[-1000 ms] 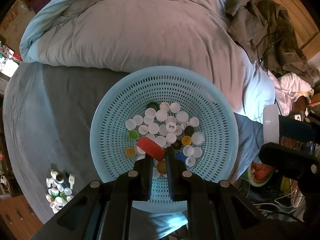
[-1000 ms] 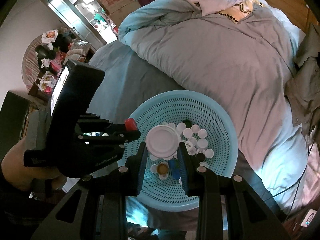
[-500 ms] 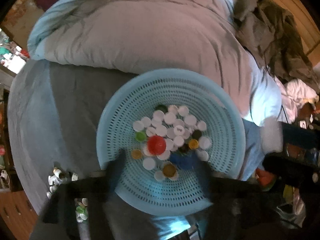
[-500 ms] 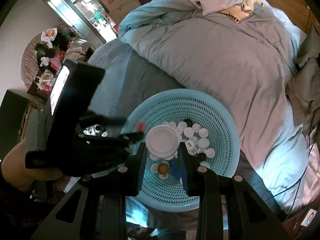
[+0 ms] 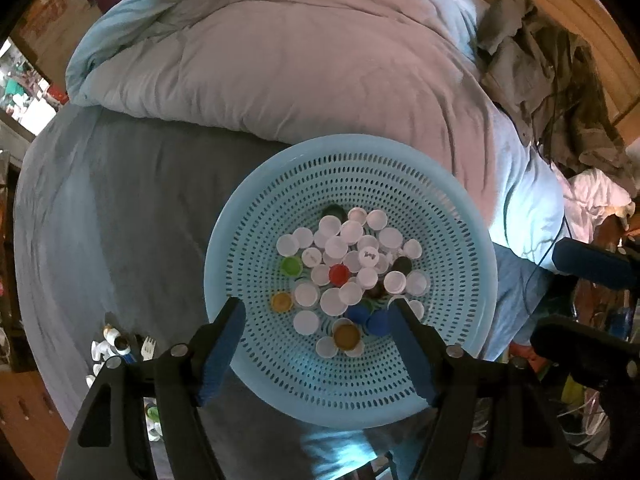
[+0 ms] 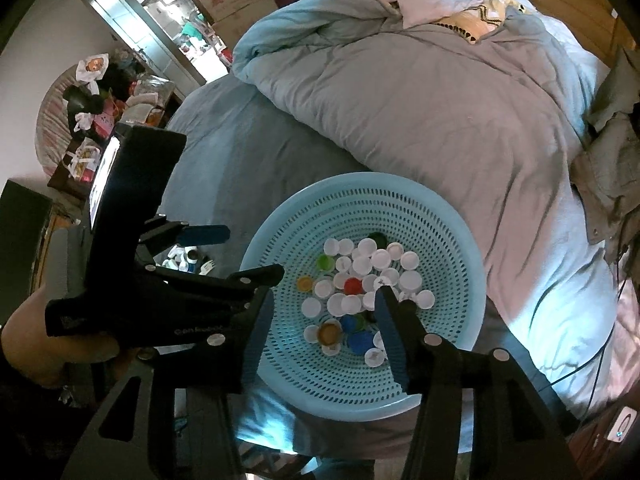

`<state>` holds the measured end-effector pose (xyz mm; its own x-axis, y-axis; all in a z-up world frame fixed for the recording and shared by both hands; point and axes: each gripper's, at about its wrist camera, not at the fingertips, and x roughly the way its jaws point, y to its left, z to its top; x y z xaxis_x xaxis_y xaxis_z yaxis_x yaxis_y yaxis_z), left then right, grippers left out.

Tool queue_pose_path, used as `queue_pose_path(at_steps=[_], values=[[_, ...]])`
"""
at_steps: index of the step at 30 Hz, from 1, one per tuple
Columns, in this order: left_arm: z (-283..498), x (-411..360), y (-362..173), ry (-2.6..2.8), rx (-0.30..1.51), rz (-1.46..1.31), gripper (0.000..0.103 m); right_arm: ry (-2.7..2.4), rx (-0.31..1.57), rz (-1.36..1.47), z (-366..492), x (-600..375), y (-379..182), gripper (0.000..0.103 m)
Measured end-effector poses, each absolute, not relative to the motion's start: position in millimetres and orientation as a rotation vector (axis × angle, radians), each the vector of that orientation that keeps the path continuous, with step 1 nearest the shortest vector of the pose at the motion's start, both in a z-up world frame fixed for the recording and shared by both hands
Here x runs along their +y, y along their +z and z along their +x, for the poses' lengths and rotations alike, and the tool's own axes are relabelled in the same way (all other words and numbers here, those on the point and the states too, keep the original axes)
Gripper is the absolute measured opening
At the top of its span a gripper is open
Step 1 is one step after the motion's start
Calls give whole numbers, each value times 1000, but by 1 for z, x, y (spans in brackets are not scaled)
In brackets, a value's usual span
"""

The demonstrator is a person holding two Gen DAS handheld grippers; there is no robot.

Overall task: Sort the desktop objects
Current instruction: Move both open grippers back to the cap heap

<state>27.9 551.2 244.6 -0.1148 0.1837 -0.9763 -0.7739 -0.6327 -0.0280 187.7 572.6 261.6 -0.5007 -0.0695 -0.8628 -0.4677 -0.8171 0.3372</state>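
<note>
Both wrist cams ride right behind their own fingers and stare steeply down, pretty close, at the same blue basket [image 5: 476, 236] of bottle caps [image 6: 362, 264] on the bed, with the right view also catching the left gripper [image 6: 248, 252] on its left side.

Open way down into light-blue basket [image 5: 248, 240] from above; perforated wall rings it all round. Floor crowded with bottle caps [image 5: 352, 248] at centre and far half; near strip bare. Rumpled duvet [image 5: 280, 80] bulks just beyond far rim. Flat bedsheet [image 5: 120, 200] free to left. Small clutter pile [image 5: 116, 348] near-left of basket. Left gripper [image 6: 236, 254] crowds left rim in right view.
</note>
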Motion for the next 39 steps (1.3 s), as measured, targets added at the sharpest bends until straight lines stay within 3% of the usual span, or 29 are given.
queue_pose_path(at_steps=[11,13,28,36,39], values=[[-18,438,210,1891,488,-1637,78,2418,728,-1530,131,506,253,50],[-30,400,199,1926,449,-1671,78,2427,700,-1565,113,487,250,55],[-117,67,107,2324,6,-1900,78,2461,548,-2012,-15,314,179,55],[-157,50,69,2313,19,-1787,78,2368,538,-2151,-32,272,134,55],[-161,46,52,2283,2,-1828,68,2357,541,-2162,-41,267,127,55]])
